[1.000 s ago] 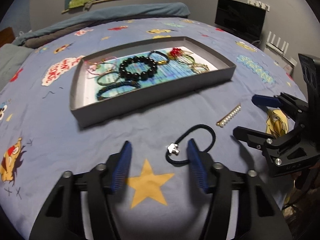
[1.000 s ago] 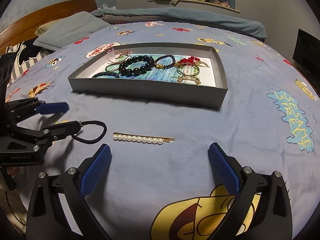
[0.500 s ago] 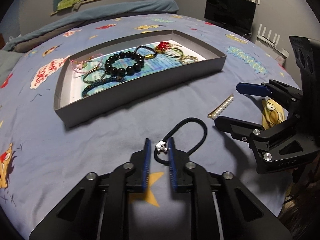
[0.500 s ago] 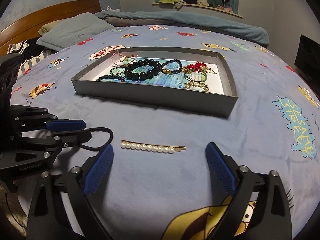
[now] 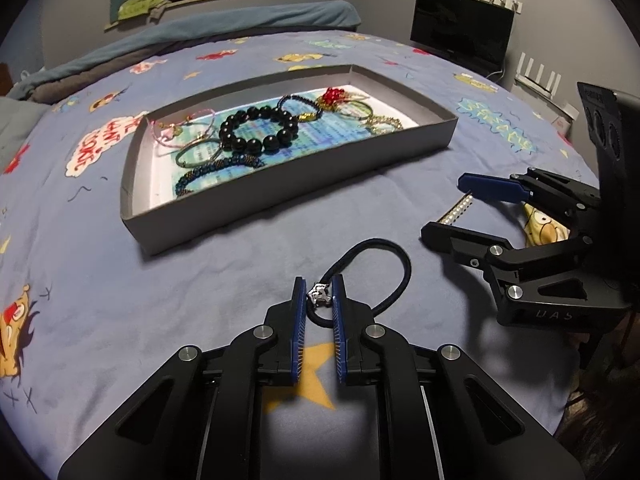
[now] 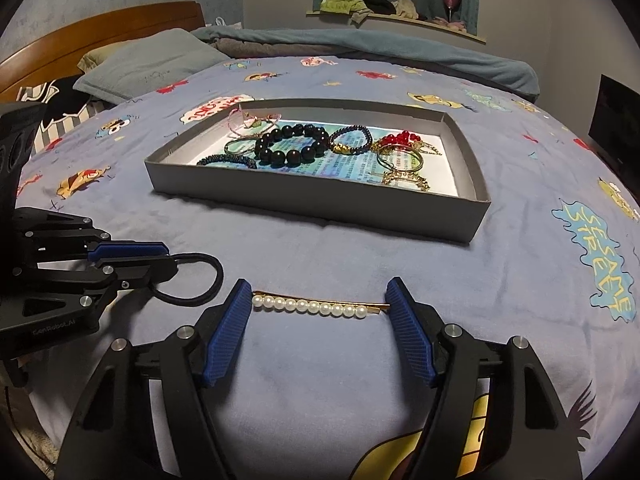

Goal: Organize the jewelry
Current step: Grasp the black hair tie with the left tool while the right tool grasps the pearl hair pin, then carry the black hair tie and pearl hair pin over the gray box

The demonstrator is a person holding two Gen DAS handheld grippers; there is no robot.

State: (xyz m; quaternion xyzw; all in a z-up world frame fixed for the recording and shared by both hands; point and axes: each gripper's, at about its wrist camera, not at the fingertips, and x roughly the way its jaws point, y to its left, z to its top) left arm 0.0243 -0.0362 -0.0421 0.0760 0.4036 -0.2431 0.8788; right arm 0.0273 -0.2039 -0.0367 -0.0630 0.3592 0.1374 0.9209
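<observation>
Left gripper (image 5: 319,285): black frame, ribbed blue pads, drawn narrow and clamped on the silver star charm of the black hair tie (image 5: 394,264); low centre of the left wrist view.
Black hair tie: thin round elastic cord, looped on the bedspread above the pads, one end pinched between them.
Right gripper (image 6: 320,300): same black frame and blue ribbed pads, jaws just been closing, now half wide, one pad at each end of the pearl hair pin (image 6: 316,305); pads at the tips, contact hard to tell.
Pearl hair pin: straight gold bar with a row of small round white pearls, flat on the bed, lower centre of the right wrist view.
Grey box (image 6: 312,204): shallow card tray with low walls, centre of both views, well apart from both grippers.
Inside the box: black bead bracelet (image 6: 290,145) of glossy round beads, thin bangles, red beads, gold chain, on a blue printed sheet.
Surface: bed with soft blue cartoon-print bedspread (image 6: 520,264), lightly creased.
Room: wooden headboard (image 6: 100,36) and grey pillow upper left, dark screen (image 5: 462,28) upper right of the left wrist view.
</observation>
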